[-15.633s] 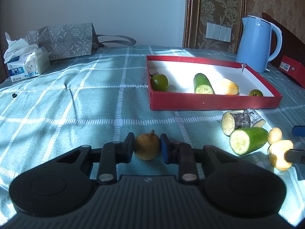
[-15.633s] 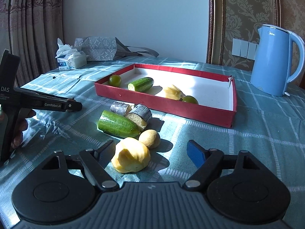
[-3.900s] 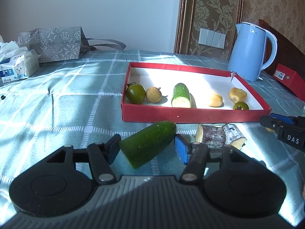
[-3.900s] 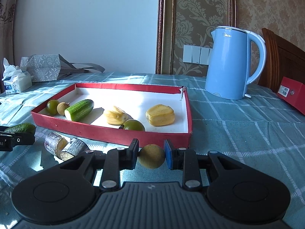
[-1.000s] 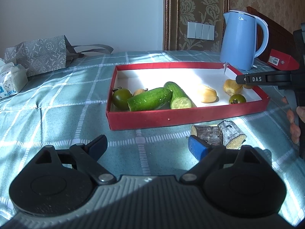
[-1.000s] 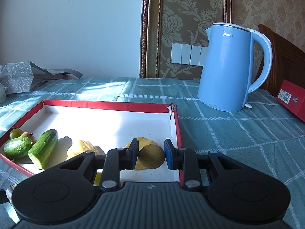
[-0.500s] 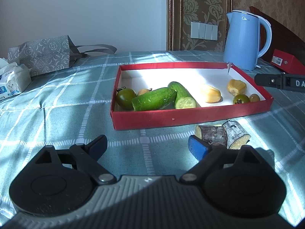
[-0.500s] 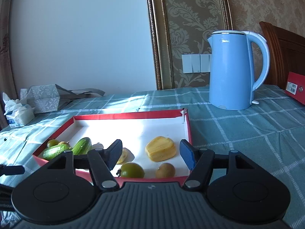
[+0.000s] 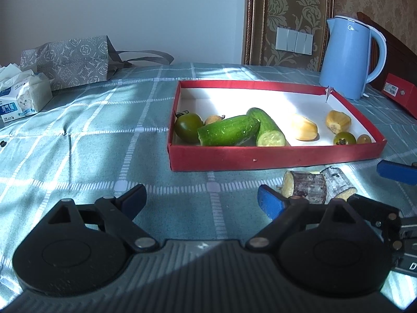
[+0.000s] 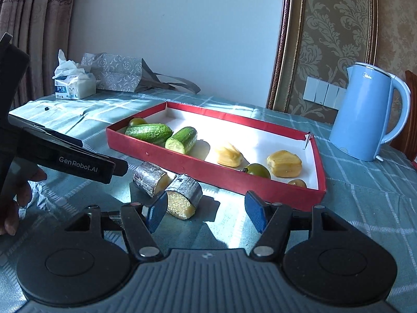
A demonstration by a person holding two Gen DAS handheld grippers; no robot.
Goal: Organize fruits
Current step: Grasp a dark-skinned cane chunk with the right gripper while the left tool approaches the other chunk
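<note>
A red tray (image 9: 273, 156) (image 10: 208, 174) holds two cucumber pieces (image 9: 229, 133) (image 10: 182, 137), a green tomato (image 9: 188, 126), a longan (image 9: 213, 119), two yellow fruit pieces (image 9: 304, 130) (image 10: 284, 163), a second green tomato (image 9: 344, 138) (image 10: 256, 170) and a small brown fruit (image 9: 364, 138) (image 10: 296, 182). Two cut sugarcane chunks (image 9: 307, 186) (image 10: 183, 195) lie on the cloth in front of the tray. My left gripper (image 9: 202, 199) is open and empty, left of the chunks. My right gripper (image 10: 206, 212) is open and empty, just right of the nearer chunk.
A blue kettle (image 9: 349, 57) (image 10: 370, 114) stands behind the tray's right end. A red box (image 9: 401, 94) lies at the far right. A tissue pack (image 9: 23, 96) (image 10: 74, 84) and a patterned bag (image 9: 67, 62) sit at the back left.
The right gripper has pulled back from over the tray and come down near the sugarcane chunks, open and empty. The left gripper has stayed open near the chunks.
</note>
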